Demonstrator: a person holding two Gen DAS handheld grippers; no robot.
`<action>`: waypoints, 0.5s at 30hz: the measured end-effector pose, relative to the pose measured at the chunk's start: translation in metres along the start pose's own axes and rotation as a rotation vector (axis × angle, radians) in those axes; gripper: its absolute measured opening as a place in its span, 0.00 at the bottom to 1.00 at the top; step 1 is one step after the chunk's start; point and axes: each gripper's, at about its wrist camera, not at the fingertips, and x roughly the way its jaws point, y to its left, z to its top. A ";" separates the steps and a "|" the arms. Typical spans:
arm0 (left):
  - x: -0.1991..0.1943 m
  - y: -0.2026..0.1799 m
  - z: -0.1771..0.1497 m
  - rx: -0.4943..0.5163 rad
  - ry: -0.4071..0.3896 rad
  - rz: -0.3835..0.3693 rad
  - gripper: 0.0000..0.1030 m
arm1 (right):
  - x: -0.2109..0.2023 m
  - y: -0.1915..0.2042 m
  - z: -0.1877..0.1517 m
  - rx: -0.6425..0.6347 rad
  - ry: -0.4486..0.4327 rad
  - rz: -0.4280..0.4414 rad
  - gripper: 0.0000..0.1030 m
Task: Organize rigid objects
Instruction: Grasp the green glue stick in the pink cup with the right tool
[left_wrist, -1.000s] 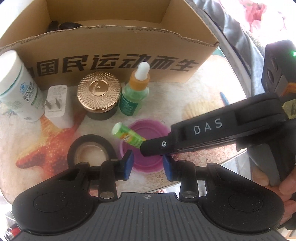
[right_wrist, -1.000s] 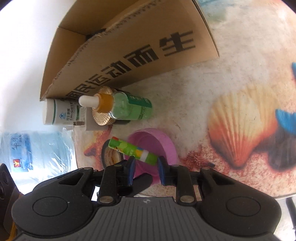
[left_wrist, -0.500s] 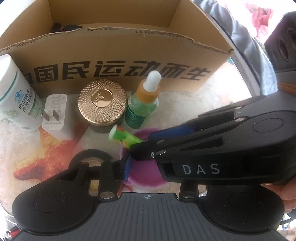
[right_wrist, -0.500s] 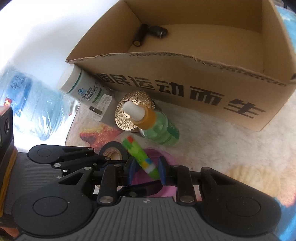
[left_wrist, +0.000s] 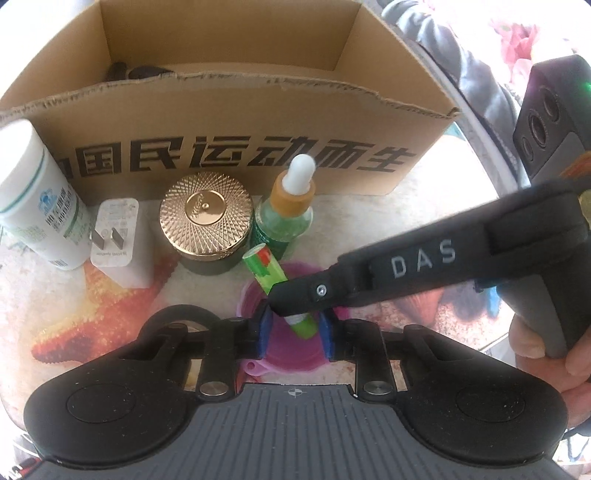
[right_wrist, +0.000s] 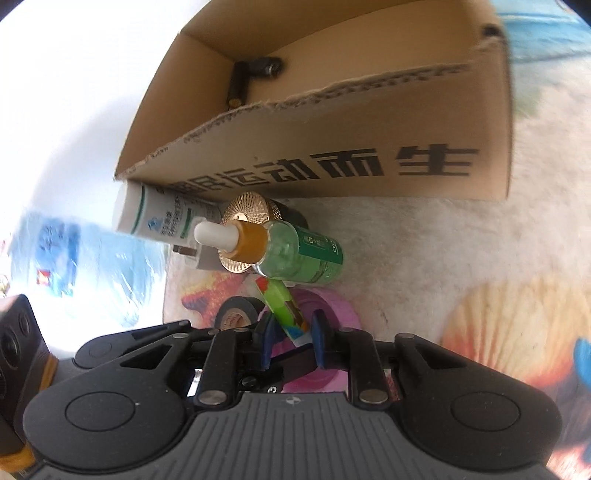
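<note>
A green lip-balm tube (left_wrist: 264, 267) hangs tilted over the pink bowl (left_wrist: 245, 299). My right gripper (left_wrist: 284, 299) reaches in from the right, shut on the tube's middle, and its jaws are still closing. The tube's white lower end sits between the blue pads (left_wrist: 264, 330) of my left gripper (left_wrist: 295, 332), whose jaws are closing with a small gap still showing. In the right wrist view the tube (right_wrist: 282, 302) runs up from between the right gripper (right_wrist: 293, 338) pads, above the bowl (right_wrist: 332, 306).
An open cardboard box (left_wrist: 236, 122) stands behind, with dark items (left_wrist: 136, 70) inside. In front of it are a white bottle (left_wrist: 40, 199), a white plug (left_wrist: 118, 236), a gold-lidded jar (left_wrist: 206, 214) and a green dropper bottle (left_wrist: 286, 218). A black tape roll (right_wrist: 236, 310) lies left of the bowl.
The right gripper rolled and swung the tube more upright. The tube's lower end came between the left gripper's pads, and both pairs of jaws narrowed.
</note>
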 end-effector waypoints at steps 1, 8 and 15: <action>-0.002 -0.001 -0.001 0.006 -0.002 0.000 0.24 | -0.002 -0.001 -0.002 0.011 -0.007 0.004 0.22; -0.022 -0.001 -0.007 0.048 -0.015 -0.007 0.21 | -0.012 0.004 -0.017 0.058 -0.068 0.016 0.21; -0.012 0.003 -0.013 0.046 0.024 -0.009 0.21 | -0.004 0.024 -0.026 -0.045 -0.096 -0.109 0.21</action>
